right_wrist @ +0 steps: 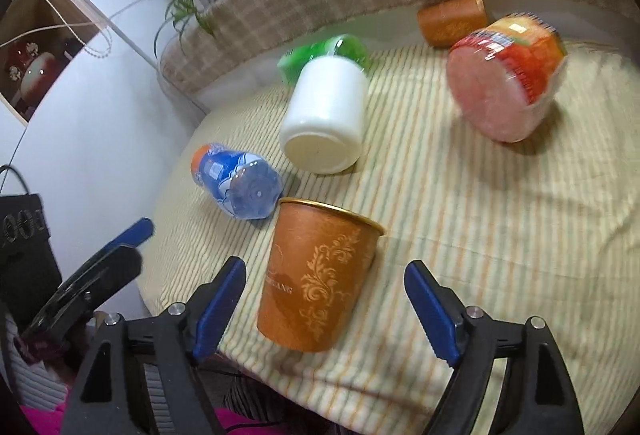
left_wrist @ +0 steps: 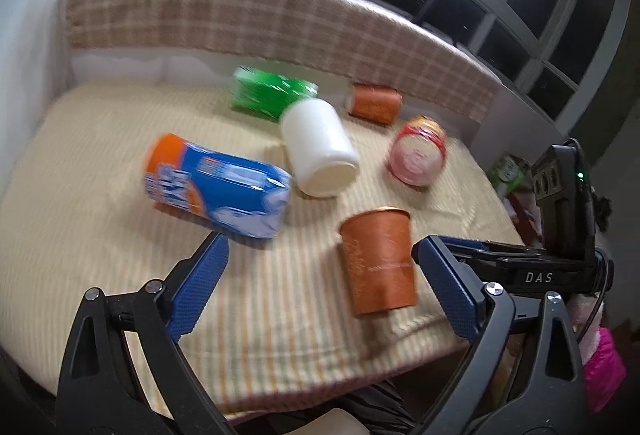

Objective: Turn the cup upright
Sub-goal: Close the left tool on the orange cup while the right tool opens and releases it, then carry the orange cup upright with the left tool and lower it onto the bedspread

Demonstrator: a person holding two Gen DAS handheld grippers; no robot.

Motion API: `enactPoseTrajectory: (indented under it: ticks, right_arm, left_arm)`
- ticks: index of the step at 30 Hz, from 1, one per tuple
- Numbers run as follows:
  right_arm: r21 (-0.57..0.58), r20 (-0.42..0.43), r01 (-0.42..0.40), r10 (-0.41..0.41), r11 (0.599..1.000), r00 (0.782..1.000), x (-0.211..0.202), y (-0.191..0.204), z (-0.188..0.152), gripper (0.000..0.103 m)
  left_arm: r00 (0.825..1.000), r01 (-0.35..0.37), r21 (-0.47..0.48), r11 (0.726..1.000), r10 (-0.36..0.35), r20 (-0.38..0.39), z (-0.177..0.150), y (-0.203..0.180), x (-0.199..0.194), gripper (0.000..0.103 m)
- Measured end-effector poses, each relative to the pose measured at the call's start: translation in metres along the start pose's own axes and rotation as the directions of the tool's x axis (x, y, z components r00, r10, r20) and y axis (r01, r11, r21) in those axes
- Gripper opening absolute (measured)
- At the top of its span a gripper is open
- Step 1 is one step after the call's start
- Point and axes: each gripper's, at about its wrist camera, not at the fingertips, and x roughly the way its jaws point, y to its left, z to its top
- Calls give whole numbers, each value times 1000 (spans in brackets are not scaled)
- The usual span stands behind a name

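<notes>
1. The right gripper [right_wrist: 325,305] is hovering with its blue fingers [right_wrist: 218,309] spread wide, one on each side of the orange paper cup [right_wrist: 316,277] but not touching it.
2. The cup is near the front edge of the striped cloth [right_wrist: 480,235]. Its gold rim is on top and its narrower base is down, so it looks as though it is standing upright already, though leaning in the wide-angle lens.
3. The left gripper [left_wrist: 320,287] is also spread open and holding nothing. The same cup [left_wrist: 378,261] is just inside its right finger.
4. Judging from this, the flip seems finished for this cup. A second orange cup [left_wrist: 374,102] is lying on its side at the back, so more work may be remaining.
5. Around the cup, a blue bottle [right_wrist: 238,181], a white jar [right_wrist: 326,115], a green packet [right_wrist: 324,53] and a red tub [right_wrist: 506,75] are all lying on their sides.
6. Writing: "DAS" is showing in white on the black body of the other gripper in the left view. The cup is carrying a gold leaf pattern and letters ending in "ANG"; the rest is too blurred to read. The bottle and tub labels are unreadable.
</notes>
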Motion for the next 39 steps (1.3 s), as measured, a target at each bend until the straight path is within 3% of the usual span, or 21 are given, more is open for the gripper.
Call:
enactPoseTrajectory:
  ticks: [7,10,22,28,33,39]
  right_arm:
    - [85,75,38,-44,996,996,-34,-30,-18,84]
    - [119,107,62,-75,991,991,-49,-44,-27,84]
    - [199,168,121,-155,972,973,-81,-75,-51,84]
    - [213,159,128,-164,969,974,-79,-80,-54,84]
    - [219,152,131,-166,967,974,-77,-82,-55,84]
    - [219,150,134,-170,966,974,-76,-83,-53,84]
  left_arm:
    - [982,114,6,993,-112,-151,10,-17,32,94]
    - [969,131,-1,991,-128,-211,12,-22,52,85]
    - [913,171,-98,980,-195,-357,14,-16,107,81]
    - [903,171,-111,979,-201,-379,14,-15,118,79]
    - [900,172,-111,979,-202,-386,15,-17,123,70]
    - [907,168,-97,981,-192,-374,15,-20,123,69]
